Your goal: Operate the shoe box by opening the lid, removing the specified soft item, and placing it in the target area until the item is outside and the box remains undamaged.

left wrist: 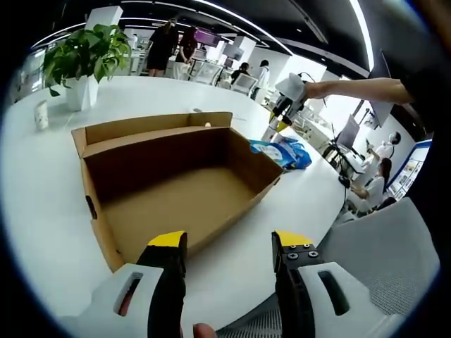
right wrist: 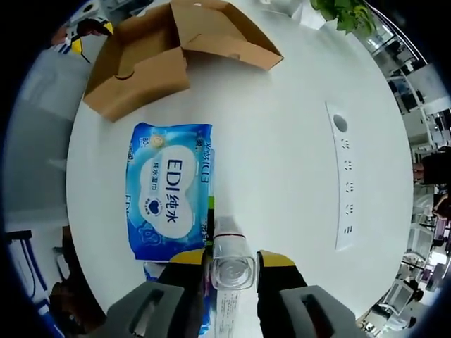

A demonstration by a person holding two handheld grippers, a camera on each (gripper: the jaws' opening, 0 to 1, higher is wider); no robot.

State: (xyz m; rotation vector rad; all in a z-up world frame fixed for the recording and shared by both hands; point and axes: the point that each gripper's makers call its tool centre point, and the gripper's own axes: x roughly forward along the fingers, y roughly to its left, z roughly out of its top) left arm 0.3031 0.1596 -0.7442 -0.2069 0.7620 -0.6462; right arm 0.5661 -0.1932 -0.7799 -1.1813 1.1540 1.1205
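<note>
i see the shoe box (left wrist: 176,183) open and empty on the white table (left wrist: 42,204). the blue wipes pack (right wrist: 169,190) lies outside, just beside it. my left gripper (left wrist: 229,257) is spread, empty; my right gripper (right wrist: 231,262) clamps a clear bottle (right wrist: 231,264). removal looks done.

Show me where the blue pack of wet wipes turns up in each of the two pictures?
Left gripper view: the blue wet wipes pack lies right of centre on the white table, past the open cardboard box's far right corner.
Right gripper view: the pack lies left of centre, below the box.
Shared landmark: the cardboard box.
</note>
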